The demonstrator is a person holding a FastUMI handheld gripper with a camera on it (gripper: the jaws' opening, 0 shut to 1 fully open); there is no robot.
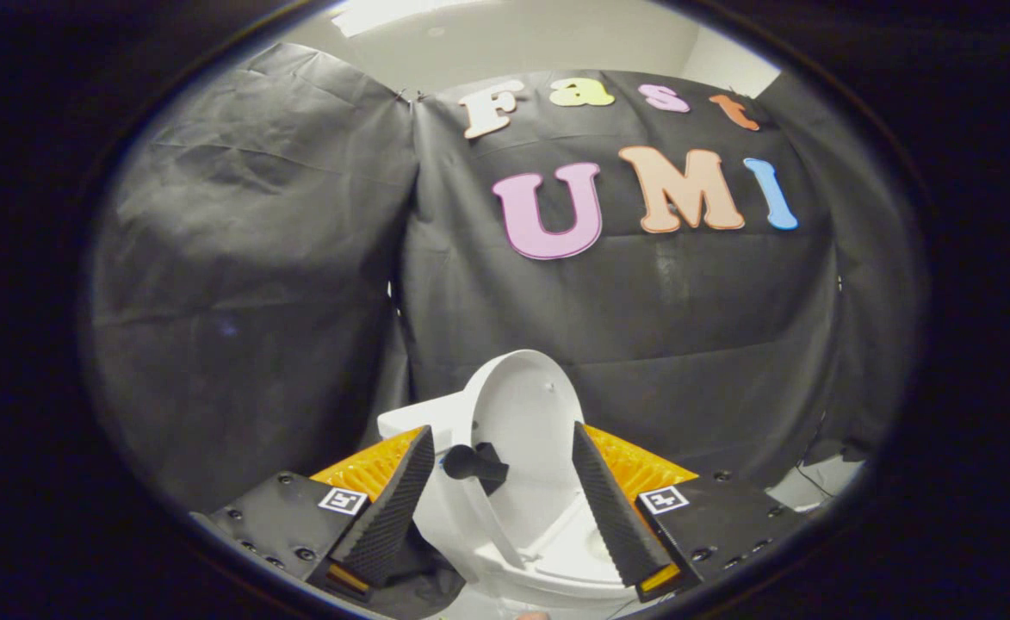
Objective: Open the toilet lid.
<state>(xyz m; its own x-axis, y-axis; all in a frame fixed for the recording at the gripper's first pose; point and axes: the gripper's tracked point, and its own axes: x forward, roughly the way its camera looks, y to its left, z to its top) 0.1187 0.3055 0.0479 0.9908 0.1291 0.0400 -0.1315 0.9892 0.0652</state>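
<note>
Lid [526,413] up, gripper [505,495] spread wide around the toilet [470,525].

Fingers [397,508] apart and gripping nothing, one on each side of the white bowl. Raised lid upright between and just beyond the fingertips, leaning back toward the black cloth wall [608,319]. Black handle [474,463] jutting from the lid's left edge, near the left finger, apparently not touching it. Seat and rim below, between the fingers. White tank corner [414,418] behind the lid, left.
</note>
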